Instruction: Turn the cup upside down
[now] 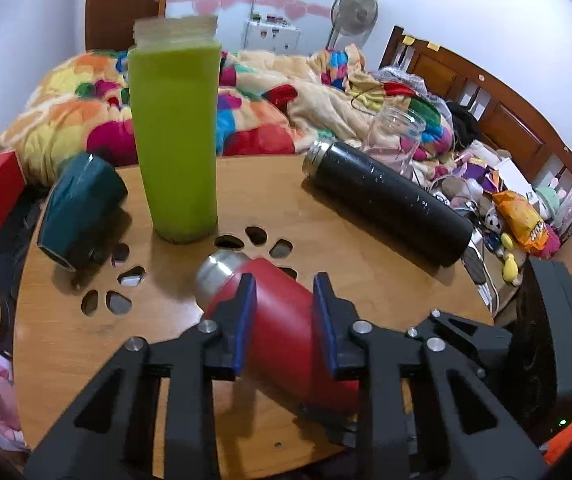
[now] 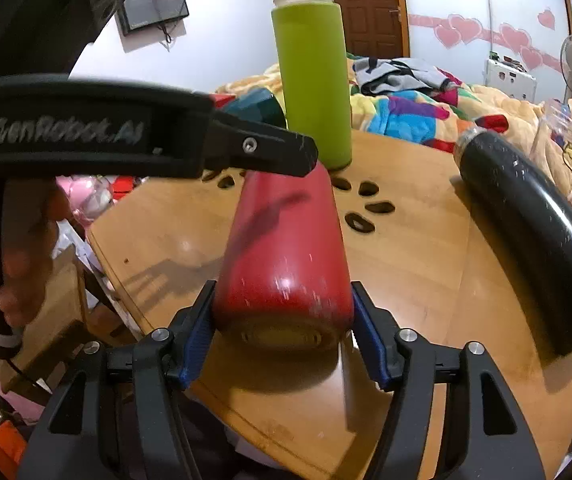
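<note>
A red cup (image 1: 281,320) with a steel neck lies tilted over the round wooden table (image 1: 245,192). My left gripper (image 1: 283,292) is shut on its middle, blue pads on both sides. My right gripper (image 2: 283,304) is shut on the base end of the same red cup (image 2: 286,248). The left gripper's black body (image 2: 133,132) crosses the upper left of the right wrist view, its tip touching the cup's far end.
A tall green bottle (image 1: 175,136) stands upright behind the red cup. A black flask (image 1: 386,200) lies on its side at the right. A dark teal cup (image 1: 81,208) lies at the left edge. A clear glass jar (image 1: 396,136) is at the far edge. A bed with blankets is behind.
</note>
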